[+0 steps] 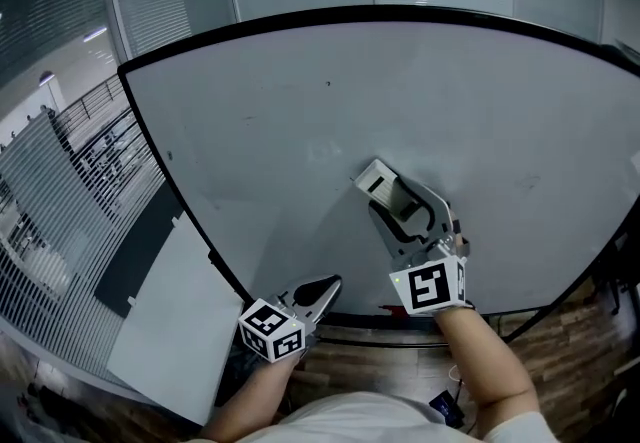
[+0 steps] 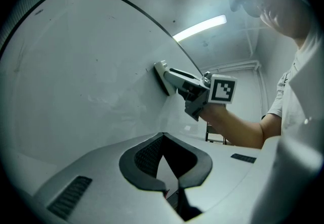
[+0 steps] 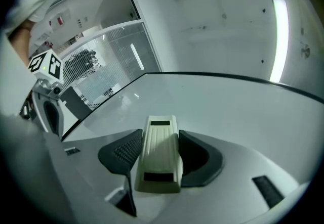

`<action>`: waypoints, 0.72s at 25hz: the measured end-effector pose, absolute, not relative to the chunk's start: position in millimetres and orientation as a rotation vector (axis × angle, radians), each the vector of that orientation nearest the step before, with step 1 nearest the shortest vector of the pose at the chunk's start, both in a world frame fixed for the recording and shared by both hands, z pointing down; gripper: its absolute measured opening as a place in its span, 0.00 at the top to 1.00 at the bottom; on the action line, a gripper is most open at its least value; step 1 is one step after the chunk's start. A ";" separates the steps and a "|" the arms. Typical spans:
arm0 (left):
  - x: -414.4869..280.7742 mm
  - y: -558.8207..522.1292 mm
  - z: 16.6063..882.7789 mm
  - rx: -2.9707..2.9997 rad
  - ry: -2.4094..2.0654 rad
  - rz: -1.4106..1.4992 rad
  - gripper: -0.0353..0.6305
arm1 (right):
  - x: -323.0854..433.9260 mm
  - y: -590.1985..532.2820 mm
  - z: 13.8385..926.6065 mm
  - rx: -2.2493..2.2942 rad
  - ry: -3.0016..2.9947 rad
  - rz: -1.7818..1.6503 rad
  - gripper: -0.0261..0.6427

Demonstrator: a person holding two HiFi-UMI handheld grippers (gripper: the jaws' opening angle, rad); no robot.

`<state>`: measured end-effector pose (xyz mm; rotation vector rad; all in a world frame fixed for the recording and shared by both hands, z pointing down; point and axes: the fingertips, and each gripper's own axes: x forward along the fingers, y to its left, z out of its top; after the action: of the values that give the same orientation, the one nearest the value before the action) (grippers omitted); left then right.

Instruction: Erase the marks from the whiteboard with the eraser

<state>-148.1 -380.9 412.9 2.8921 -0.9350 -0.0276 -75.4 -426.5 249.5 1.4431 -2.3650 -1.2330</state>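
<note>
Right gripper (image 3: 161, 153) is clamping the eraser (image 1: 376, 179), seemingly pressing it against the whiteboard (image 1: 300, 111); left gripper (image 2: 165, 188) is hanging clenched, empty.

The whiteboard (image 1: 300, 111) lies open on every side — only the eraser (image 1: 378, 180) sits against it.

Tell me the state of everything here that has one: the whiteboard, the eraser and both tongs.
Large white whiteboard with black frame: nearly clean, only faint smudges and a few tiny specks.
Cream plastic block eraser: clamped in the right tongs, its face against the board.
Right tongs: shut on the eraser.
Left tongs: shut, empty, low by the board's bottom edge.
</note>
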 end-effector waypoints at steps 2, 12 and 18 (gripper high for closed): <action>-144.6 -381.2 411.7 2.899 -0.919 -0.030 0.94 | -56.0 -421.9 209.2 1.503 -2.335 -1.327 0.61; -132.0 -396.9 396.8 2.920 -0.873 -0.049 0.94 | 21.1 -408.0 64.9 1.824 -2.283 -1.365 0.61; -137.6 -398.4 379.7 2.919 -0.839 -0.122 0.94 | 15.0 -408.9 66.4 1.843 -2.283 -1.318 0.61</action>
<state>-137.6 -398.4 379.7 2.9189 -0.8388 -0.1219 15.0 -408.9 66.4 1.8427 -2.2829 -1.3176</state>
